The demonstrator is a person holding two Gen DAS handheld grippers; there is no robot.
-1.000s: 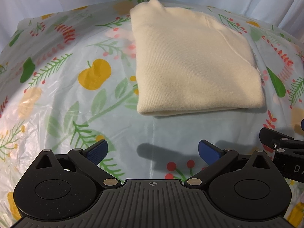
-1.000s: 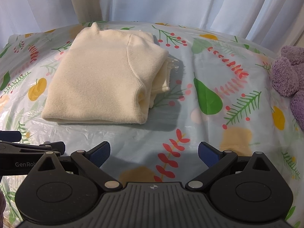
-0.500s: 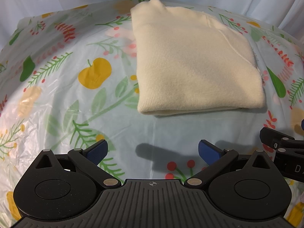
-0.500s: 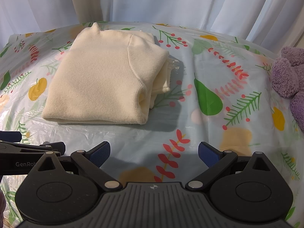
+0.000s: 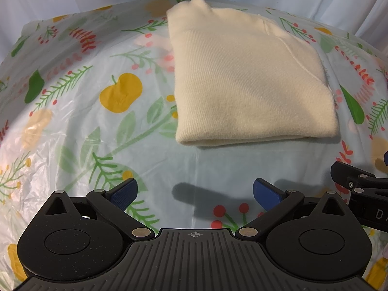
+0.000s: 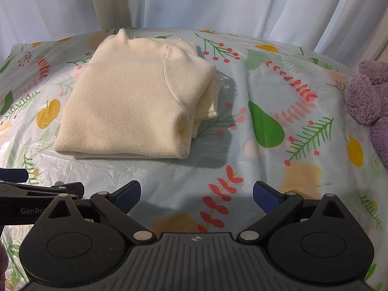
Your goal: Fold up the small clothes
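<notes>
A cream knitted sweater (image 5: 245, 80) (image 6: 131, 101) lies folded into a compact rectangle on the floral plastic tablecloth (image 5: 80, 126) (image 6: 266, 169). My left gripper (image 5: 195, 191) hovers open in front of its near fold, nothing between the blue pads. My right gripper (image 6: 197, 191) is open too, near the table's front, to the right of the sweater's near corner. Each gripper's black arm shows at the edge of the other's view: the right gripper (image 5: 359, 189), the left gripper (image 6: 36, 189).
A purple plush toy (image 6: 368, 97) sits at the table's right edge. White curtains (image 6: 218, 2) hang behind the table. The tablecloth is wrinkled at the left front.
</notes>
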